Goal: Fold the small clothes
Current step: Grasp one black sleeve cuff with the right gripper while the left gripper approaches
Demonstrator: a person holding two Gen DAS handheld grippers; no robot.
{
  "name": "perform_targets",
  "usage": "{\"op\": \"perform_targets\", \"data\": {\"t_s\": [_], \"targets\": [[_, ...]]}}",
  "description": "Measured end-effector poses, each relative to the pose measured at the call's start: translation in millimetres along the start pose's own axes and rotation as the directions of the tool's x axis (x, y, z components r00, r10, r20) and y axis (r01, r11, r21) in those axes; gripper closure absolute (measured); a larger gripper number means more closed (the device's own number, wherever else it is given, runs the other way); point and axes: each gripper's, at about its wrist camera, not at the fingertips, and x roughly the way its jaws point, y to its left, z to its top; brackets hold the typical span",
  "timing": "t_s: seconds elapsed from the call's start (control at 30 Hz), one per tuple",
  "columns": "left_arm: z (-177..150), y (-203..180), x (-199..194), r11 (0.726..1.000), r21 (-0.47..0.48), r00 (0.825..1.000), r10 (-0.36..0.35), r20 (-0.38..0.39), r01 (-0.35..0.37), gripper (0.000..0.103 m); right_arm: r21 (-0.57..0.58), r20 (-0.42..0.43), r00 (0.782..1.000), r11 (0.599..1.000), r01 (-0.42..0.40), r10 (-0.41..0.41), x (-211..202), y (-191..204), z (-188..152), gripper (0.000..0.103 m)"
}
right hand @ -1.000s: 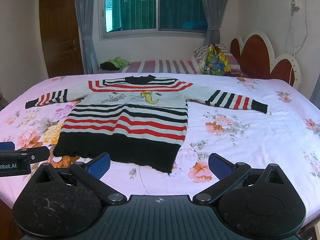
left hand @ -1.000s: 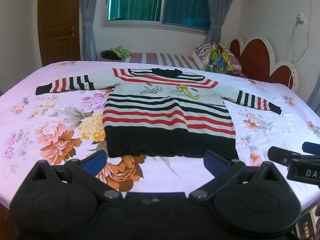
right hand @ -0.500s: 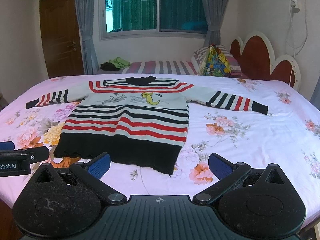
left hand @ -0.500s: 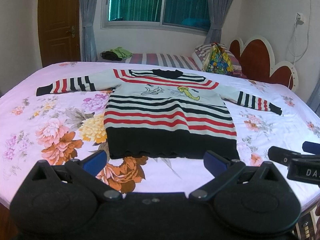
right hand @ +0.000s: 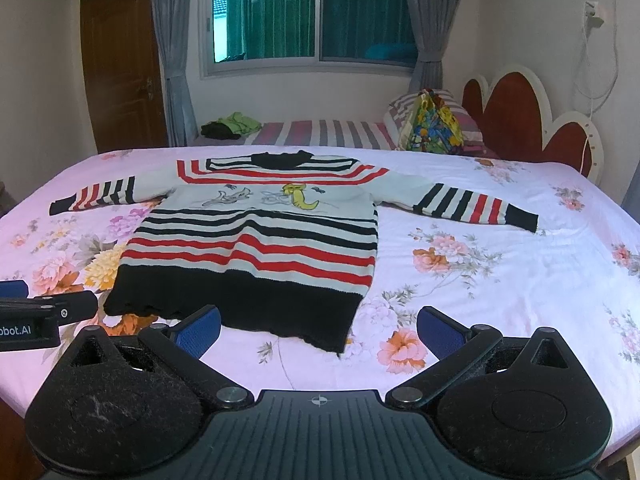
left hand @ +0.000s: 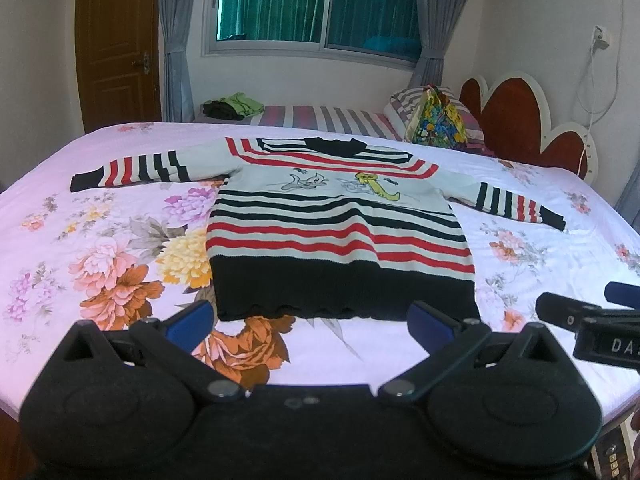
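A small striped sweater (left hand: 336, 236) (right hand: 256, 248), red, black and pale, lies flat and face up on the floral bedsheet (left hand: 100, 248) (right hand: 500, 272), both sleeves spread out sideways. Its black hem faces me. My left gripper (left hand: 310, 322) hovers open just short of the hem, nothing between its blue pads. My right gripper (right hand: 318, 330) is open too, over the hem's right corner, empty. Each gripper shows at the edge of the other's view: the right gripper (left hand: 588, 320) and the left gripper (right hand: 40, 312).
A colourful bag (left hand: 436, 120) and striped pillows (right hand: 424, 108) sit by the red headboard (left hand: 528, 120) at the back right. Dark and green clothes (left hand: 232, 106) lie on a striped bed behind. A wooden door (left hand: 116, 44) stands at the back left.
Both grippers have crept slightly forward toward the sweater's hem; the sweater has not moved and both grippers stay open.
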Motion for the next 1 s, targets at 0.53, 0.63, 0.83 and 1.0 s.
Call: {"op": "perform_targets", "data": {"t_s": [0.53, 0.63, 0.83, 1.0], "targets": [[8.8, -29.6, 22.4, 0.991, 0.067, 0.992, -0.115, 0.048, 0.112, 0.001, 0.151, -0.081, 0.997, 0.989, 0.010, 0.002, 31.6, -34.9, 8.8, 0.000], [15.1, -39.2, 31.5, 0.987, 0.086, 0.989, -0.142, 0.051, 0.137, 0.001, 0.143, -0.127, 0.991, 0.988, 0.063, -0.045, 45.5, -44.2, 12.3, 0.000], [31.8, -41.7, 69.5, 0.987, 0.097, 0.992, -0.125, 0.002, 0.125, 0.001, 0.083, -0.093, 0.984, 0.984, 0.157, -0.149, 64.5, -68.6, 26.2, 0.000], [49.4, -41.3, 95.5, 0.988, 0.116, 0.992, -0.110, 0.059, 0.103, 0.001, 0.181, -0.025, 0.995, 0.979, 0.096, -0.093, 84.6, -108.0, 51.4, 0.000]]}}
